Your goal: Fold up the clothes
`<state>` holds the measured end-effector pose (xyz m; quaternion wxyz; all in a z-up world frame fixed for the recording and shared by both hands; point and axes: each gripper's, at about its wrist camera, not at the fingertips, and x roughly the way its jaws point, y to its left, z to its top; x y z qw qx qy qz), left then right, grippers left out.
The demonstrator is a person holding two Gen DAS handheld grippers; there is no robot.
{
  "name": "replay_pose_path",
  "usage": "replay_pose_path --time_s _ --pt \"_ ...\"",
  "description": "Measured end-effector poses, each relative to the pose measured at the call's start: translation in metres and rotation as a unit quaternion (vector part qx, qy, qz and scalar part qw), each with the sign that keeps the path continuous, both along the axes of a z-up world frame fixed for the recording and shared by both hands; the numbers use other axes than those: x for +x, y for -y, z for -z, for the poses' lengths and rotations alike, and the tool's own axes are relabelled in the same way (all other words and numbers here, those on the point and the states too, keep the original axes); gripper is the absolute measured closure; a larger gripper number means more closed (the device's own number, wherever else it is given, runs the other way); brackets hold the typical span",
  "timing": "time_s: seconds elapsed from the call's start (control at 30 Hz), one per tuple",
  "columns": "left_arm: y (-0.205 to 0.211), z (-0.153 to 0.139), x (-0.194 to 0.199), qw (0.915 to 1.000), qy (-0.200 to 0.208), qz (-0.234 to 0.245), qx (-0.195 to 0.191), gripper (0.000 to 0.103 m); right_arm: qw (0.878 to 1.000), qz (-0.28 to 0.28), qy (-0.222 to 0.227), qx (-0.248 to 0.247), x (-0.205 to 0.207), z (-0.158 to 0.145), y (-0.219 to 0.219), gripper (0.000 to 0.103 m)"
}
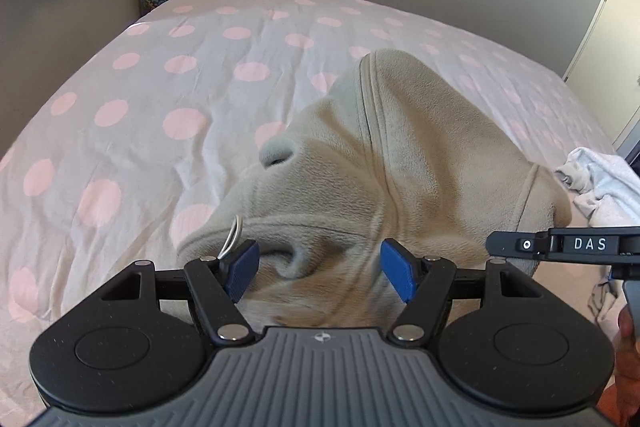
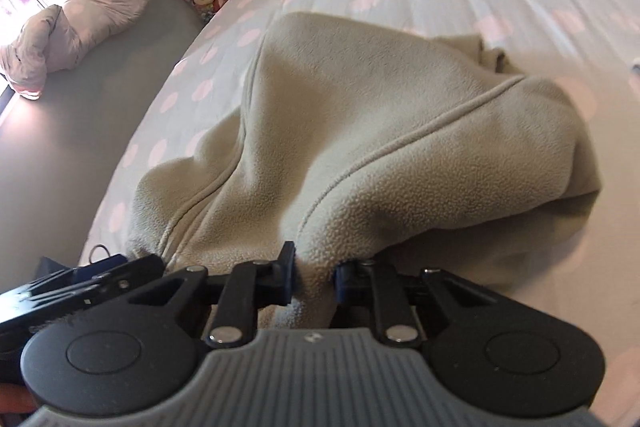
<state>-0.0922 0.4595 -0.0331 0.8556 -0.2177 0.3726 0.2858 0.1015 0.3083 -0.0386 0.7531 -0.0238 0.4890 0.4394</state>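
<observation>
Presently beige fleece zip-up jacket (image 2: 360,131) lies bunched on the pink-dotted white bedsheet (image 1: 160,87), right gripper (image 2: 314,277) fingers clamped on its near edge, left gripper (image 1: 320,267) fingers apart astride the fleece.

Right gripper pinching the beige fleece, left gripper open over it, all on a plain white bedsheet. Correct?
One error: the bedsheet is not plain white; the left wrist view shows pink polka dots on it. Otherwise yes: the right gripper pinches the beige fleece, and the left gripper is open over it.
</observation>
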Motion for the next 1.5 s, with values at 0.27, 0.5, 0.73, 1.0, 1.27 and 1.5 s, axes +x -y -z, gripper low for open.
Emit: replay_pose_path --time_s 0.27,0.5,0.73,1.0,1.27,1.5 --pt "0.0 -0.008 0.001 0.9994 0.032 0.008 -0.012 0.037 0.994 0.059 0.088 -0.018 0.051 -0.033 0.042 0.083" --pt "-0.008 0.006 -0.002 0.9995 0.017 0.0 -0.026 0.037 0.988 0.103 0.101 -0.047 0.1 -0.033 0.101 0.083" --pt "-0.013 0.026 -0.002 0.9988 -0.001 -0.004 -0.05 0.037 0.98 0.148 0.109 -0.071 0.131 -0.015 0.144 0.082" --pt "0.003 0.052 0.037 0.9968 -0.042 0.04 -0.054 0.037 0.985 0.147 0.077 -0.056 0.138 0.001 0.157 0.082" --pt "0.004 0.068 0.049 0.9967 -0.015 -0.003 -0.079 0.088 0.99 0.122 0.058 -0.048 0.137 0.008 0.158 0.077" --pt "0.008 0.049 0.04 0.9973 0.038 -0.034 -0.054 0.098 0.991 0.106 0.062 -0.06 0.137 -0.001 0.149 0.077"
